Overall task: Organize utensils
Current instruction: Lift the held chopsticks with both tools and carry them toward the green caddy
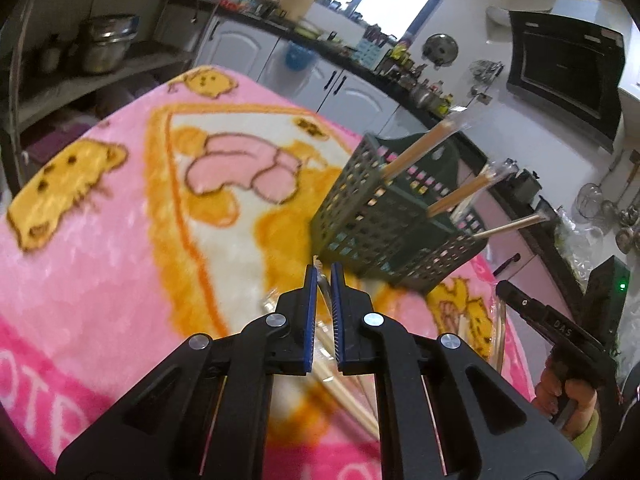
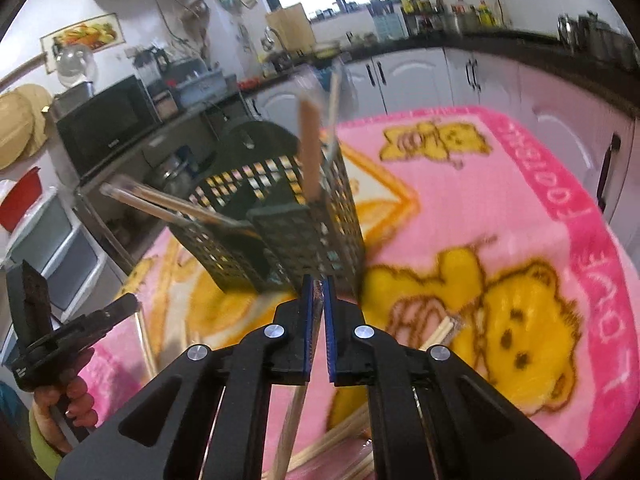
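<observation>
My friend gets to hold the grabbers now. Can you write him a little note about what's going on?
Left gripper: shut on a wrapped pair of chopsticks.
Right gripper: shut on another wrapped chopstick pair.
Green utensil holder stands on the pink blanket.
Done: three wrapped pairs already stand in the holder.
Left: drop in both held pairs, then the loose chopsticks lying on the blanket near you.

One green perforated holder (image 1: pixel 384 216) at right of centre in the left wrist view, three wrapped chopstick packs (image 1: pixel 468 194) sticking out of it toward the upper right, more loose packs (image 2: pixel 332 440) lying at the bottom of the right wrist view, too blurred to count.
</observation>
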A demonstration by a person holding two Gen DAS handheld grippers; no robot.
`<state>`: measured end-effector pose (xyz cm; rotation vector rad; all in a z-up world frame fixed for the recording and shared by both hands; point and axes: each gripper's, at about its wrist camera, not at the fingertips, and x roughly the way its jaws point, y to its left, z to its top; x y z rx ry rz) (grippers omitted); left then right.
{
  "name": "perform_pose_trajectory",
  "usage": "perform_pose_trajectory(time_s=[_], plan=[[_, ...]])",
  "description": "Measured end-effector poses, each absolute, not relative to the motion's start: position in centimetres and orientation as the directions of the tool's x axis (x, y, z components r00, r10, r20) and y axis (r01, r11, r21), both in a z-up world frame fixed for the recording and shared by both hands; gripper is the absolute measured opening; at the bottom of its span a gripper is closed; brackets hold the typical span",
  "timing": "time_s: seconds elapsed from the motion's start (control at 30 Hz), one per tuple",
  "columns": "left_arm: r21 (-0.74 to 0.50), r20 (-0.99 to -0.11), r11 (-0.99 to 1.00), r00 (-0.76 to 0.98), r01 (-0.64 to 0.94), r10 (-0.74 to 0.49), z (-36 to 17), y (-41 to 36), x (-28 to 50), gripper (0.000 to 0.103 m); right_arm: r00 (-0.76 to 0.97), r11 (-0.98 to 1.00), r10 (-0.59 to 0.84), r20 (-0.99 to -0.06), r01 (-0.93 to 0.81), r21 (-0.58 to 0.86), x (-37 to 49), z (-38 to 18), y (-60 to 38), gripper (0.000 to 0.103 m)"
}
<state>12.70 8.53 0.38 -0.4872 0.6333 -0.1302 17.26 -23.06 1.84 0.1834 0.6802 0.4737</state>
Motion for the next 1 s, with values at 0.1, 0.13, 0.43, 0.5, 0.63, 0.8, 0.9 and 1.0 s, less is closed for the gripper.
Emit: perform_pose_trajectory(time_s=[0.1,0.13,0.43,0.5,0.63,0.8,0.9,1.0], plan=[[-0.471,-0.521,0.882,0.811,-0.011,-0.268,1.3,8.0,12.7,0.004,0.69,0.872,0.49,-0.533,-0.376,0.314,16.6,3.1,-23.0,0.005],[-0.469,-0.516,0.883,0.814,-0.006,-0.269,1.6,7.8,12.7,0.004,0.692,0.869,0.495,-0.526,-0.379,0.318,16.4,3.4,-23.1,0.005],[-0.445,-0.468,0.894,0.835,0.059,-0.288,4.6,5.7,12.5,0.003,0.752,0.881,0.472,-0.461,-0.378,0.286,14.8,5.8,-23.8,0.005],[-0.438,-0.456,0.896,0.84,0.076,-0.295,5.3,5.2,12.4,0.003,0.758,0.881,0.471,-0.452,-0.379,0.282,14.4,6.0,-23.9,0.005],[-0.43,-0.441,0.897,0.843,0.103,-0.308,6.1,4.3,12.5,0.003,0.77,0.883,0.467,-0.436,-0.377,0.279,14.2,6.6,-24.2,0.005],[-0.419,-0.43,0.898,0.841,0.136,-0.328,7.0,3.2,12.7,0.003,0.788,0.886,0.46,-0.409,-0.379,0.267,13.6,7.2,-24.6,0.005],[-0.412,-0.423,0.898,0.84,0.155,-0.339,7.5,2.6,12.8,0.003,0.796,0.886,0.46,-0.393,-0.379,0.268,13.3,7.7,-24.8,0.005],[-0.4,-0.408,0.898,0.843,0.181,-0.351,8.3,1.8,12.7,0.003,0.8,0.881,0.467,-0.377,-0.385,0.275,13.0,8.3,-25.1,0.004]])
